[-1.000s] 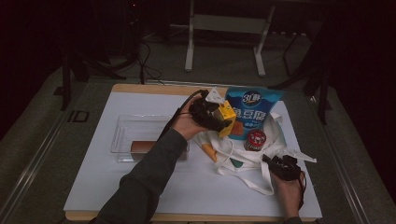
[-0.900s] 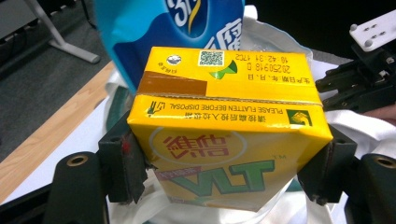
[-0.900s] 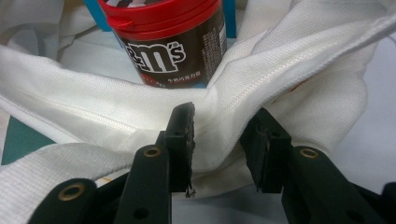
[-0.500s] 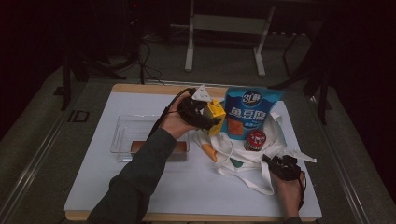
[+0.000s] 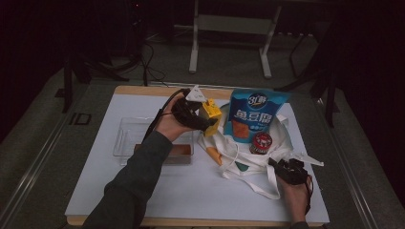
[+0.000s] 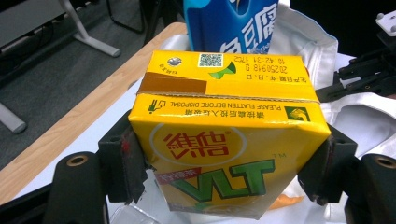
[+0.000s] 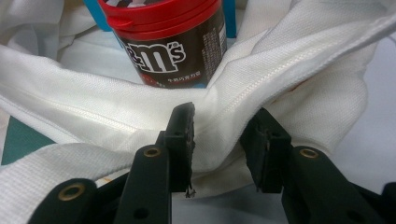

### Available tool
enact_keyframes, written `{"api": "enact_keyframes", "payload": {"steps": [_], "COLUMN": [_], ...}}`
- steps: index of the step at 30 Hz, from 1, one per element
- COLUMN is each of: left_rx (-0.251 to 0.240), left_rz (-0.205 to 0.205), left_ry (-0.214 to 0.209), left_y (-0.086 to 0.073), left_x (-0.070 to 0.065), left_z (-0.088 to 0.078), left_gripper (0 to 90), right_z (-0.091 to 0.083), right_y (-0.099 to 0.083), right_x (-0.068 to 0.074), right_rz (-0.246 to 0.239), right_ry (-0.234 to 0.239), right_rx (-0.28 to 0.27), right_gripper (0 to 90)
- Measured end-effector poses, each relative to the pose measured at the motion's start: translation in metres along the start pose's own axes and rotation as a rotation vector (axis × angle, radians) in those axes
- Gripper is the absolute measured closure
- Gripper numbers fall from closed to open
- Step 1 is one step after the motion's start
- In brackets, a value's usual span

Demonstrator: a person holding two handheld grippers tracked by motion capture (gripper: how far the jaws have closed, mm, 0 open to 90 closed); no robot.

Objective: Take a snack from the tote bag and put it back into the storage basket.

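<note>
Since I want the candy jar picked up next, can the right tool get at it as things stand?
Probably not yet: the right tool has its jaws around a fold of the white bag, and that cloth lies between it and the candy jar.

The left gripper (image 5: 206, 120), clamped on the yellow drink carton (image 5: 210, 114), has shifted leftward across the table, away from the blue pouch (image 5: 255, 114). The carton now sits clear of the pouch's left edge.
</note>
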State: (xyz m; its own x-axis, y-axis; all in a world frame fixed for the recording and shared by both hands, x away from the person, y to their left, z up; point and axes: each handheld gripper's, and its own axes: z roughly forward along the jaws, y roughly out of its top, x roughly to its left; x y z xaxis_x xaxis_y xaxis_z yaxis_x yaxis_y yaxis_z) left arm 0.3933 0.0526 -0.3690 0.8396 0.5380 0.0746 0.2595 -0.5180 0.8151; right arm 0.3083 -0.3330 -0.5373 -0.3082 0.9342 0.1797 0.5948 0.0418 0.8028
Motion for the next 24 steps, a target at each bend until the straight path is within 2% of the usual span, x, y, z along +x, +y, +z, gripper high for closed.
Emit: {"api": "enact_keyframes", "payload": {"steps": [8, 24], "left_rx": [0.002, 0.003], "left_rz": [-0.016, -0.056], "left_ry": [0.039, 0.083], "left_y": [-0.006, -0.02], "left_x": [0.005, 0.015], "left_z": [-0.006, -0.017], "left_gripper": [28.3, 28.3], "right_z": [0.0, 0.0], "right_y": [0.0, 0.0], "right_x": [0.0, 0.0], "right_rz": [0.001, 0.002], "right_ry": [0.0, 0.001], "right_rx": [0.0, -0.001], "right_gripper": [64.0, 64.0]}}
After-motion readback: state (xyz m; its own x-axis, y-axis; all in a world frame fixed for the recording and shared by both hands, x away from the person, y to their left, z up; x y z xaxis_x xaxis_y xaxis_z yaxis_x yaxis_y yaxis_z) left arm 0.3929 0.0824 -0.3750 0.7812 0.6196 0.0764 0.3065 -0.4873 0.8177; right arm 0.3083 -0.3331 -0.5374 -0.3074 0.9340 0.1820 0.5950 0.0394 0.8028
